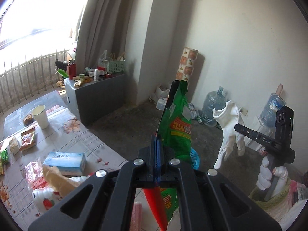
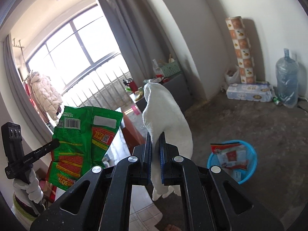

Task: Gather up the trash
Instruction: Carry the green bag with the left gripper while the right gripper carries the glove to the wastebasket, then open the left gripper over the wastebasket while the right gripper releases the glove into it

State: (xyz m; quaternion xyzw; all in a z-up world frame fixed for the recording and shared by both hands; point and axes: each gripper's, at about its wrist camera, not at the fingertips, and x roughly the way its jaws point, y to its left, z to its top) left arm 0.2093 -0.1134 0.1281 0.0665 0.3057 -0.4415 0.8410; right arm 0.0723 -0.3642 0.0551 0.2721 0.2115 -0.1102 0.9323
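The left gripper [image 1: 157, 144] was clamped on a green snack wrapper [image 1: 177, 123] standing upright, long axis vertical (torn top up). The right gripper [image 2: 155, 150] pinched a white sock [image 2: 163, 113], hanging lengthwise. Farther off, a blue basin [image 2: 248, 154] sat on the floor.

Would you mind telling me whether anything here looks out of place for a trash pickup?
Yes: the right gripper is clamped on a white glove, which looks like clothing rather than trash, unlike the torn green wrapper in the left gripper.
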